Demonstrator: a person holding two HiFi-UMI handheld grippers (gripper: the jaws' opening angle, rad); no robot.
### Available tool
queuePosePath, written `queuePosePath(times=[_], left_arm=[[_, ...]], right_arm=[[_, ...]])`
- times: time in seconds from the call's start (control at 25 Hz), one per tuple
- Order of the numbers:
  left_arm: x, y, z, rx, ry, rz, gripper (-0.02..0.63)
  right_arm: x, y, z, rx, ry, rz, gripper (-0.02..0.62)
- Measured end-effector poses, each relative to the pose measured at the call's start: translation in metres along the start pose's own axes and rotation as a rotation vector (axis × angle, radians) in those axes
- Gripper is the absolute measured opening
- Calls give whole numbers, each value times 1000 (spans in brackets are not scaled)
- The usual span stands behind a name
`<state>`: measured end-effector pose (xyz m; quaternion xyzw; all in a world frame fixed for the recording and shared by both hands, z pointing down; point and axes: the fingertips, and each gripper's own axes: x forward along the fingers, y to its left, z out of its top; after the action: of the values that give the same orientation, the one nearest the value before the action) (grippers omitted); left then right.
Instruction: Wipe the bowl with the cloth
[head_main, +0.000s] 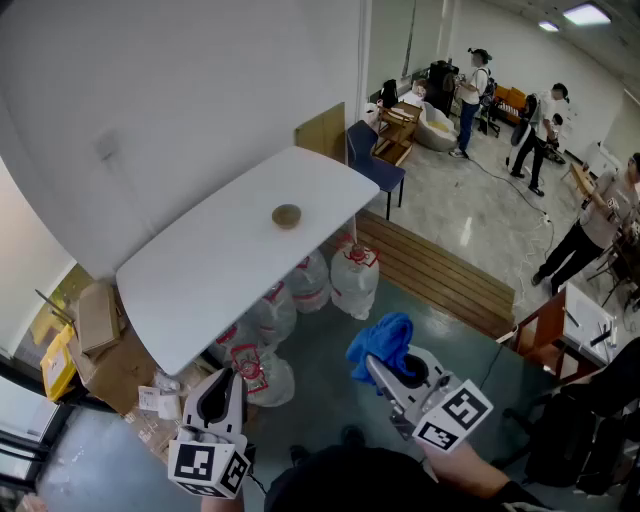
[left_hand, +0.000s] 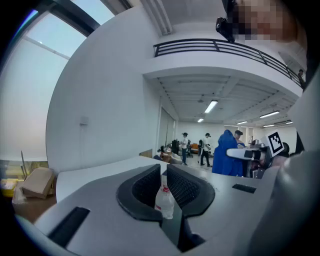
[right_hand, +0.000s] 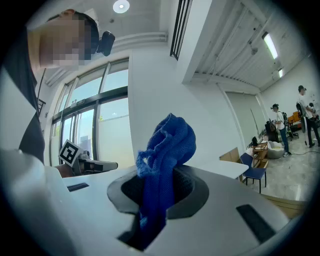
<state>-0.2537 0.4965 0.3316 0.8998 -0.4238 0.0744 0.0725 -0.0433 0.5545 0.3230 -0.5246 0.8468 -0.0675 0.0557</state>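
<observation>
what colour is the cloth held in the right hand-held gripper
Bright blue; the knitted cloth shows best in the right gripper view.

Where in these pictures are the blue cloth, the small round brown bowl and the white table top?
blue cloth (head_main: 385, 338): head view, its bunched upper part.
small round brown bowl (head_main: 286, 215): head view, its middle.
white table top (head_main: 200, 280): head view, a bare part.

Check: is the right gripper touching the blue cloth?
Touching. The right gripper is shut on the blue cloth: the right gripper view shows the fabric pinched between the jaws, bunched up above them.
</observation>
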Motion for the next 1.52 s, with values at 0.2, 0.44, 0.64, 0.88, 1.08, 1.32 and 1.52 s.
queuePosePath(times=[0.2, 0.44, 0.64, 0.88, 1.08, 1.32, 1.52], left_arm=[[5, -7, -2, -4, 3, 2, 48], [19, -25, -4, -11, 6, 3, 48], [35, -49, -1, -9, -10, 7, 48], [55, -71, -1, -1, -13, 0, 48], [78, -66, 4, -2, -15, -2, 48], [126, -49, 7, -8, -10, -30, 48], [177, -19, 15, -20, -23, -51, 48]], right_arm=[[-3, -7, 0, 7, 2, 7, 69], [-17, -24, 1, 13, 11, 22, 69], [-34, -43, 3, 24, 8, 49, 69], [-48, -72, 0, 63, 10, 53, 69], [-41, -93, -2, 90, 3, 41, 69], [-10, -122, -6, 113, 15, 14, 69], [33, -156, -1, 109, 16, -7, 69]])
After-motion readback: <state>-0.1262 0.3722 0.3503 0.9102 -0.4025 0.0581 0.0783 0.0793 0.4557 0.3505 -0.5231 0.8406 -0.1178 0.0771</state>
